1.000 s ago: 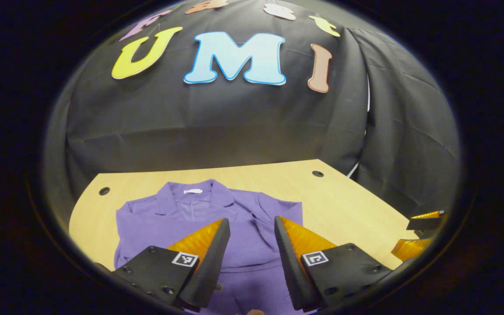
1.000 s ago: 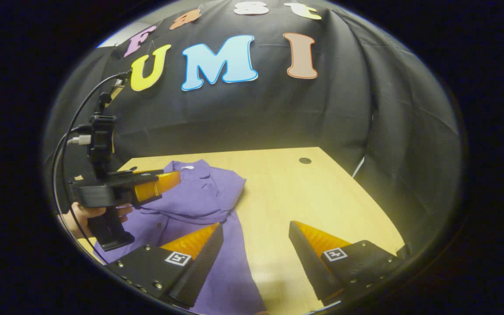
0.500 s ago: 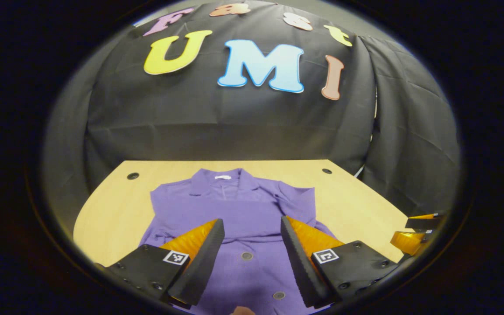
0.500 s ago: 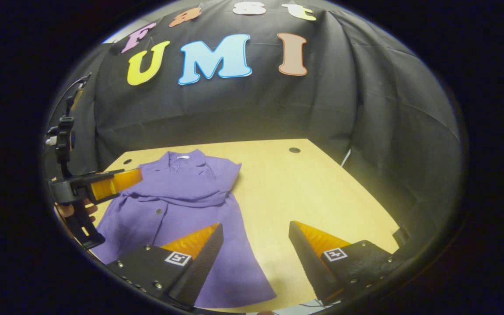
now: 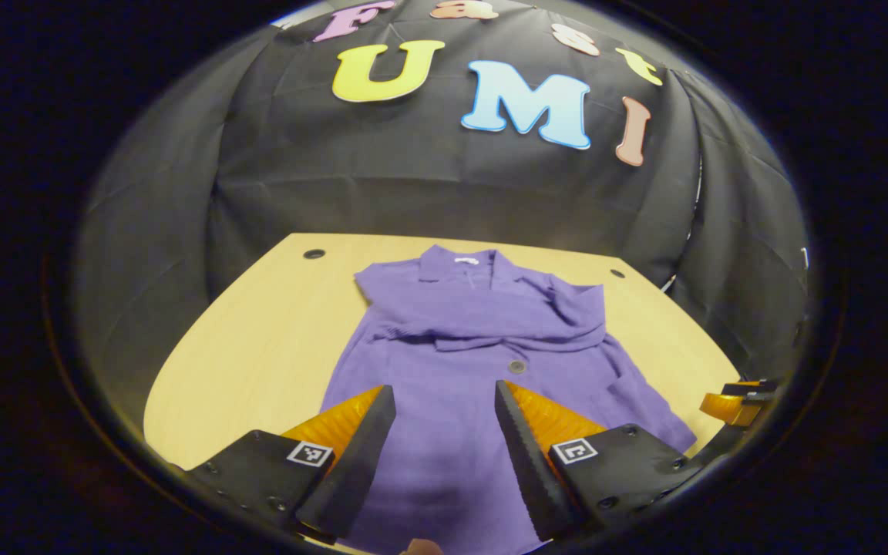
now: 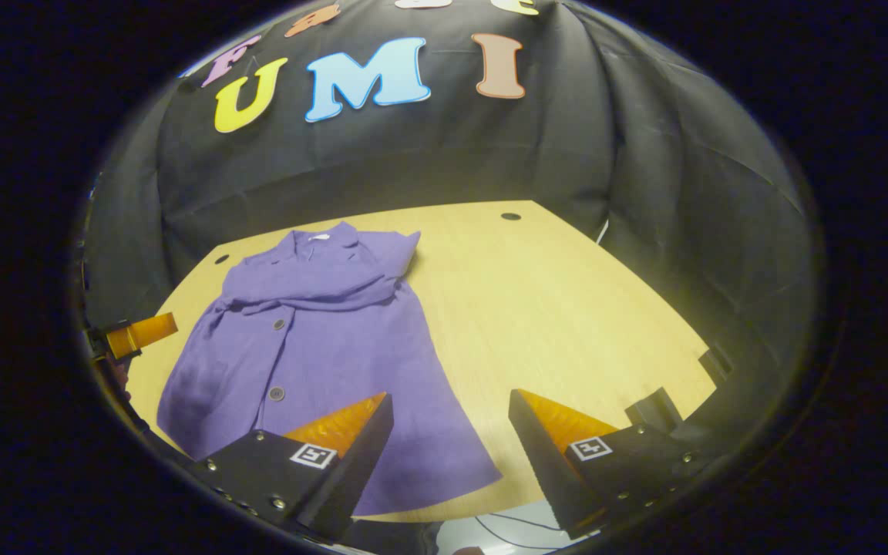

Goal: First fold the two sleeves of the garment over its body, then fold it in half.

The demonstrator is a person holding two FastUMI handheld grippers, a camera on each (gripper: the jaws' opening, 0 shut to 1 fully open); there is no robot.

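Sleeves (image 5: 490, 327) are judged folded across the garment (image 6: 313, 339) at frame centre; halving remains; both tongs (image 5: 444, 451) (image 6: 450, 455) are seen released.

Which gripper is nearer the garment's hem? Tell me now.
Left. The left gripper hangs open directly over the purple garment near its hem. The right gripper is open too, with one finger over the hem's right corner and the other over bare table.
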